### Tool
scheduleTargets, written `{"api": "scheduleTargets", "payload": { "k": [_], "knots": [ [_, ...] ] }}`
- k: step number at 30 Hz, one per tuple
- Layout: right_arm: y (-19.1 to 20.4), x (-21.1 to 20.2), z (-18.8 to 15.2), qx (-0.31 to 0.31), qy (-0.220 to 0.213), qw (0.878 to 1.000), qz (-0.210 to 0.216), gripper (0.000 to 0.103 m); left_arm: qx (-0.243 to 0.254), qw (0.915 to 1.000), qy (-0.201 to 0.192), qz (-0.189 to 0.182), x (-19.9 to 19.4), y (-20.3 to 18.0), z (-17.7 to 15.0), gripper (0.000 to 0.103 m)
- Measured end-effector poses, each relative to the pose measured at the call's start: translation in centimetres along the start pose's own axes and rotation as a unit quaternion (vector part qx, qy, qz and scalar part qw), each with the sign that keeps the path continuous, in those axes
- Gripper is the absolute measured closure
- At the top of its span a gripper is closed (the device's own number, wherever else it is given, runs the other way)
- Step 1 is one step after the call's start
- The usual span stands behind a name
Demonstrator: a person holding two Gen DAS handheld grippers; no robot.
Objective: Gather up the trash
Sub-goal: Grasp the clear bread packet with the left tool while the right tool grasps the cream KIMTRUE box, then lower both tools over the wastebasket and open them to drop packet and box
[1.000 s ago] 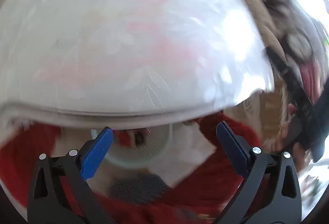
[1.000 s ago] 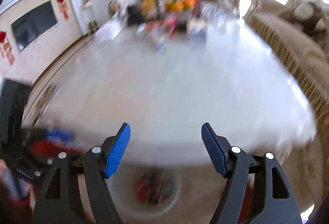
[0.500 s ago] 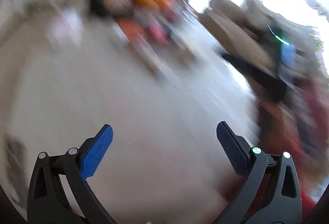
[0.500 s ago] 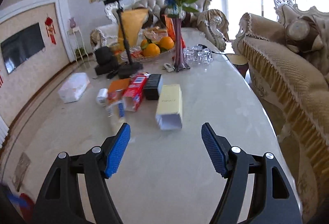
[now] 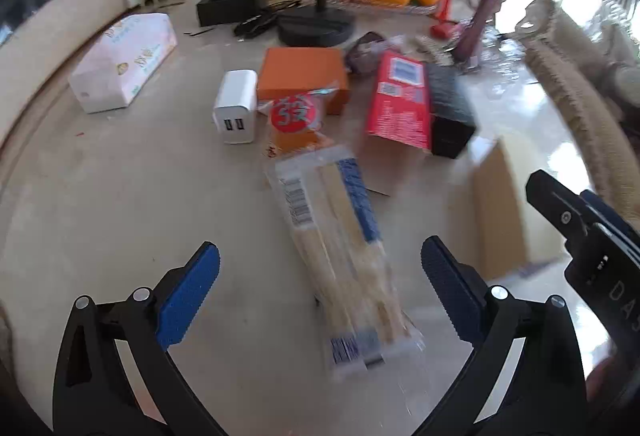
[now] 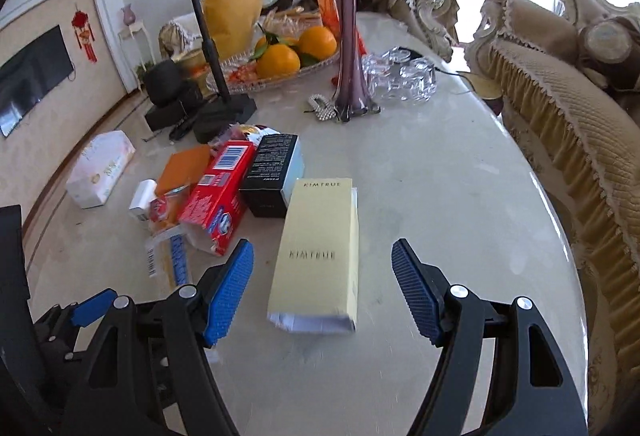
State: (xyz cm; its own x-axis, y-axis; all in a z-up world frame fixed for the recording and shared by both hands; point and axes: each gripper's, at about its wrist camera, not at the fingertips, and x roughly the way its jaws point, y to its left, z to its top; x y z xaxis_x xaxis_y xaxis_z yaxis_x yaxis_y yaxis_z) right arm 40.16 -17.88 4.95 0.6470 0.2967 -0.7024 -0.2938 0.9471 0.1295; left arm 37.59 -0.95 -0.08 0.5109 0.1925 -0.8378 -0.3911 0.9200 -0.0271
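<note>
Hovering with jaws spread and empty, the left gripper [image 5: 320, 276] frames a clear wrapper [image 5: 344, 256]; the right gripper [image 6: 322, 288], likewise spread, frames a yellow box [image 6: 318, 256]. Thin film may slip flat beneath closing pads.

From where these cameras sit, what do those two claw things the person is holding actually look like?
Both look alike. The left gripper and the right gripper each have two black angular plastic arms with triangular cut-outs and round silver bolt heads. Their fingers end in blue pads with a fine ribbed texture. White letters, partly cut off, mark the black body seen at the left view's edge. No cables or sleeves show.
</note>
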Motion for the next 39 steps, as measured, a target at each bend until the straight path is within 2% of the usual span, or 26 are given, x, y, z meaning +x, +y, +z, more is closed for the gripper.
{"api": "scheduleTargets", "payload": {
  "k": [4,7,8,9,10,11,12,16,18,21,25,30,33,37,39],
  "knots": [
    [0.5,2.2,0.2,-0.001,0.030,0.999,-0.013,0.035,0.000,0.9998,0.017,0.009,1.6,0.0,0.5,0.005],
    [0.9,3.4,-0.4,-0.004,0.047,0.999,-0.026,0.035,0.019,0.9998,0.002,0.007,2.0,-0.3,0.3,0.007],
    [1.0,3.6,-0.6,-0.005,0.050,0.998,-0.029,0.035,0.027,0.9995,-0.006,0.015,1.7,-0.4,0.2,0.024],
    [1.1,3.9,-1.0,-0.003,0.057,0.998,-0.036,0.035,0.034,0.9992,-0.017,0.010,1.4,-0.5,0.2,0.049],
    [1.0,4.0,-1.3,0.001,0.063,0.997,-0.037,0.038,0.037,0.9990,-0.023,0.007,1.1,-0.3,0.2,0.063],
    [1.0,4.0,-1.3,0.001,0.063,0.997,-0.037,0.056,0.036,0.9991,-0.021,-0.002,1.1,-0.1,0.3,0.066],
    [0.9,4.1,-1.7,0.009,0.068,0.997,-0.033,0.058,0.036,0.9991,-0.021,-0.010,1.1,0.2,0.4,0.068],
    [0.5,2.8,-2.4,0.038,0.059,0.998,-0.009,0.058,0.032,0.9987,-0.024,-0.032,0.3,2.0,0.1,0.071],
    [0.5,1.5,-2.9,0.045,0.048,0.998,-0.006,0.058,0.036,0.9975,-0.037,-0.048,-1.4,3.4,-0.7,0.071],
    [0.8,-1.7,-4.0,0.045,0.017,0.999,0.008,0.058,0.062,0.9927,-0.063,-0.082,-5.1,5.9,-2.9,0.071],
    [1.7,-6.7,-7.0,0.048,-0.019,0.998,0.048,0.058,0.084,0.9852,-0.076,-0.129,-9.7,9.6,-6.6,0.071],
    [3.6,-12.7,-11.6,0.043,-0.048,0.993,0.095,0.058,0.120,0.9713,-0.101,-0.178,-16.6,13.7,-13.6,0.071],
    [4.9,-16.7,-15.3,0.042,-0.055,0.989,0.135,0.058,0.159,0.9602,-0.107,-0.203,-20.4,15.2,-18.7,0.071],
    [6.7,-21.9,-20.7,0.025,-0.039,0.982,0.182,0.058,0.207,0.9456,-0.097,-0.231,-23.3,16.8,-25.4,0.071],
    [7.6,-24.0,-23.6,0.016,-0.022,0.979,0.200,0.058,0.224,0.9433,-0.078,-0.232,-23.2,17.3,-28.6,0.071]
  ]
}}
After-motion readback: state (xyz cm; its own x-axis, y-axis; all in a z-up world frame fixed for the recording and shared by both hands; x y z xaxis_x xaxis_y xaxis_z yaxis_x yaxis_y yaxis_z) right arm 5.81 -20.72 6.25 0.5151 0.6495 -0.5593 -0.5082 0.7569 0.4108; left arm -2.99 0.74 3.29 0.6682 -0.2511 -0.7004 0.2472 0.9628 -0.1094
